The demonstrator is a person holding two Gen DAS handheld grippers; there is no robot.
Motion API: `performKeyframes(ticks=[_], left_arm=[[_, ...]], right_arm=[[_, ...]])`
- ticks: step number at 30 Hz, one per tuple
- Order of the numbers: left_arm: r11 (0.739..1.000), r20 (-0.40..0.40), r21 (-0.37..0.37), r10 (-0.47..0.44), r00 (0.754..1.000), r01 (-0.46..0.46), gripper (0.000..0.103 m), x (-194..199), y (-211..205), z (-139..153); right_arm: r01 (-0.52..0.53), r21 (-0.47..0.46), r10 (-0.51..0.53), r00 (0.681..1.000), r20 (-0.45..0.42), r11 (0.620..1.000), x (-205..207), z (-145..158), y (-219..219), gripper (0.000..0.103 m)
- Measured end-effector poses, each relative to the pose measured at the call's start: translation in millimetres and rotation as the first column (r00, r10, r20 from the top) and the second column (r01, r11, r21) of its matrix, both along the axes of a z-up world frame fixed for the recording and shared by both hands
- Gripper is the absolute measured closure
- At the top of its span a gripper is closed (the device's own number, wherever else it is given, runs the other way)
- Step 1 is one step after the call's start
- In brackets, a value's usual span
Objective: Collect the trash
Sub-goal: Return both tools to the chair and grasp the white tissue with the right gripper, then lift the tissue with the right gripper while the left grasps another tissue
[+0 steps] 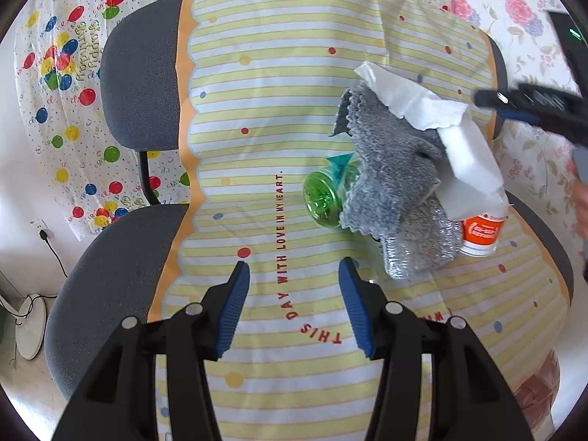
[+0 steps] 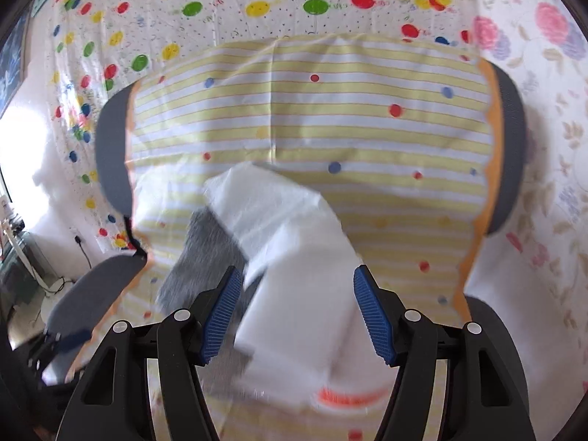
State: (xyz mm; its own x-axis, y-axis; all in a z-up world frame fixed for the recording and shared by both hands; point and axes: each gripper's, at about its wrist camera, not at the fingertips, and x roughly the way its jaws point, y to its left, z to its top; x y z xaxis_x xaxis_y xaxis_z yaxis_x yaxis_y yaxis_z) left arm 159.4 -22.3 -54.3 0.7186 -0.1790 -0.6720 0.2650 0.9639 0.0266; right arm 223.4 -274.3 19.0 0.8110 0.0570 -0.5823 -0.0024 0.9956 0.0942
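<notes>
Nothing is looking collected yet: tissue [image 1: 422, 106], grey cloth [image 1: 389, 183], green bottle [image 1: 323, 194] and orange cup [image 1: 481, 231] are lying on the chair. Left tool [image 1: 290, 308] and right tool [image 2: 297, 316] are both standing apart, gripping nothing.

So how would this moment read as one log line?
left fingers: open, empty | right fingers: open over tissue | pile: tissue, cloth, cup
</notes>
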Motion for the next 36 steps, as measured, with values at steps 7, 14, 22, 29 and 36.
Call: performKeyframes(ticks=[7,14,22,29,36], left_arm=[[1.000,-0.034,-0.001,0.006,0.999,-0.006,0.054,13.0,4.2,-13.8],[1.000,-0.037,-0.002,0.018,0.999,-0.018,0.054,21.0,9.8,-16.8],[1.000,-0.025,-0.017,-0.001,1.000,0.000,0.054,-2.1,6.1,-5.4],[0.996,-0.034,-0.052,-0.072,0.997,0.070,0.049,-35.1,-14.6,-2.0],[0.977,-0.076,-0.080,-0.206,0.976,0.200,0.049,-61.1,-55.4,-23.7]], right_arm=[[0.046,0.066,-0.041,0.996,-0.076,0.997,81.7,-10.4,-26.8,0.046],[-0.015,0.312,0.062,0.988,-0.140,0.950,100.8,-26.5,-46.6,0.096],[-0.177,0.332,0.217,0.972,-0.089,0.927,25.1,-0.7,8.1,0.101],[-0.153,0.169,0.150,0.988,0.031,0.974,-44.0,20.1,39.6,0.101],[-0.011,0.148,-0.015,0.984,0.176,0.989,-113.8,43.7,-3.0,0.101]])
